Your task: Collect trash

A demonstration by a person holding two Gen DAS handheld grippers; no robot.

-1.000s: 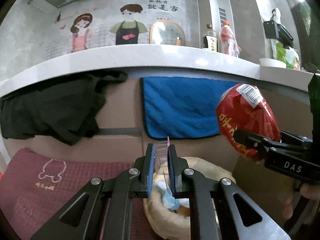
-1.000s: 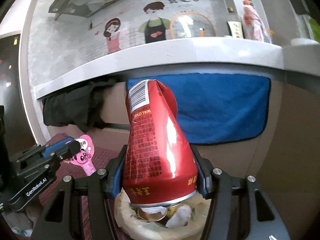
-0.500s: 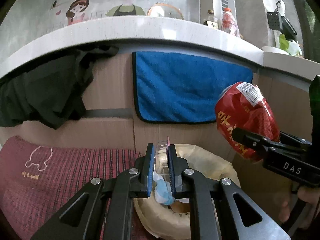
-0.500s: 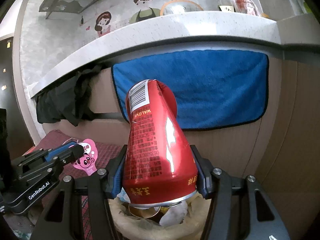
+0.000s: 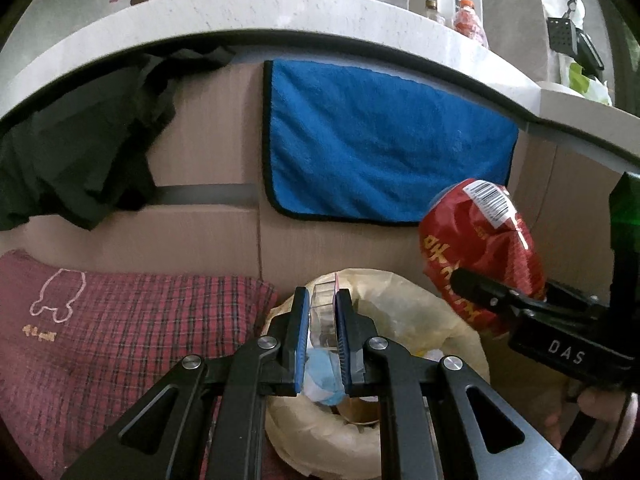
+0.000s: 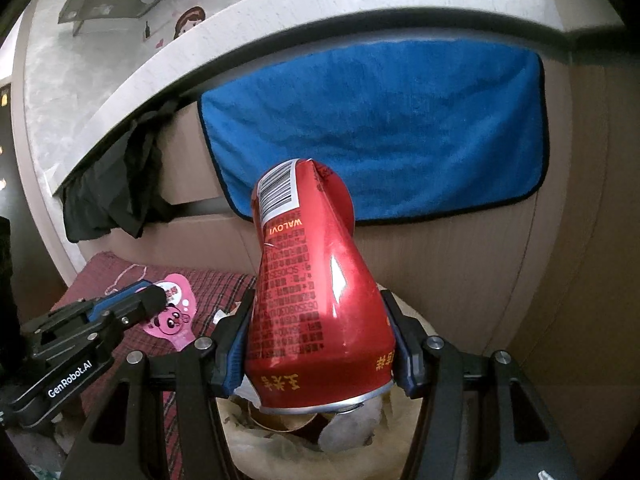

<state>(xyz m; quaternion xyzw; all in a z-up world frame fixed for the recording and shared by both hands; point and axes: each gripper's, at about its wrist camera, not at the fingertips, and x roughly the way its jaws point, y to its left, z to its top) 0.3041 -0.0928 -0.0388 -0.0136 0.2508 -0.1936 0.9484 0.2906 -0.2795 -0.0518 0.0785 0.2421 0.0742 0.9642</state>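
My left gripper [image 5: 322, 304] is shut on a small clear plastic cup with a pink cartoon lid [image 5: 323, 307], held above the near rim of the trash bin. The lid shows in the right wrist view [image 6: 171, 317] beside the left gripper [image 6: 156, 300]. My right gripper [image 6: 320, 320] is shut on a crushed red can [image 6: 316, 292], held over the bin; the can also shows in the left wrist view [image 5: 480, 252]. The bin [image 5: 412, 308] is lined with a cream plastic bag and holds paper scraps and a brown cup.
A red plaid cloth [image 5: 120, 328] covers the surface left of the bin. A blue towel [image 5: 380, 152] and a dark garment [image 5: 80, 152] hang on the wooden panel behind, under a white counter edge [image 5: 280, 12]. A hand [image 5: 600, 412] holds the right gripper.
Both grippers have tilted downward and moved closer to the bin, still holding the cup and the can. The bin opening now fills more of both views.
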